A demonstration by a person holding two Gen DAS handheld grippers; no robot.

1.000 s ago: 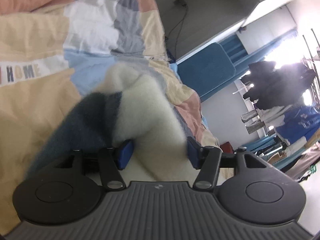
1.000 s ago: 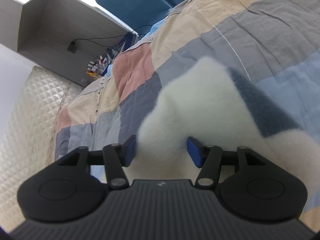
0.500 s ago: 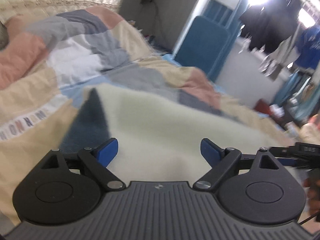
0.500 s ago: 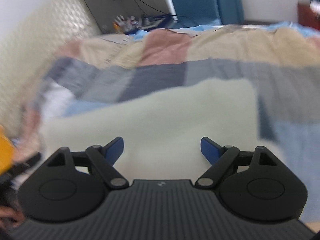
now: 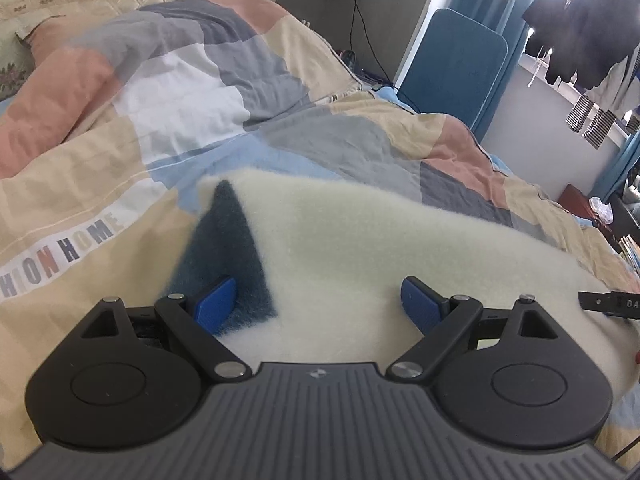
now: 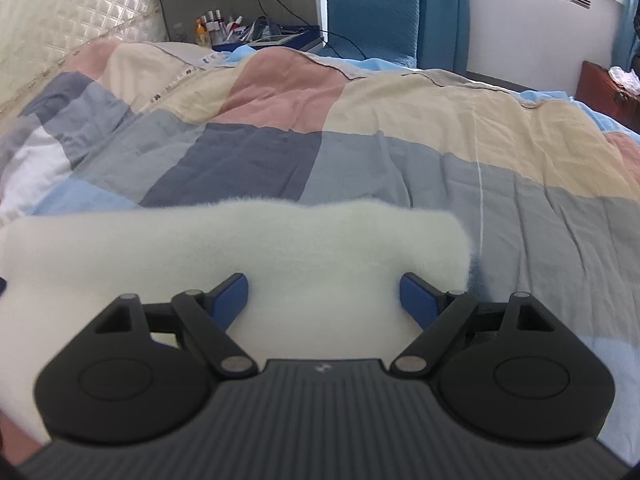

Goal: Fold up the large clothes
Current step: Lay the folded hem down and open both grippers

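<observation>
Patchwork quilt [image 5: 168,184] covered bed, far to near. Cream fleece garment [image 5: 400,248] lay flat on quilt, near side, navy panel [image 5: 228,248] at its left edge. Left gripper [image 5: 318,300] and right gripper [image 6: 324,294] hovered over fleece, jaws spread wide, nothing between pads. Fleece judged light, soft, limp, thick pile, not slippery; likely to sag when lifted. Best hold judged: pinch far corners or folded edge, both layers.
</observation>
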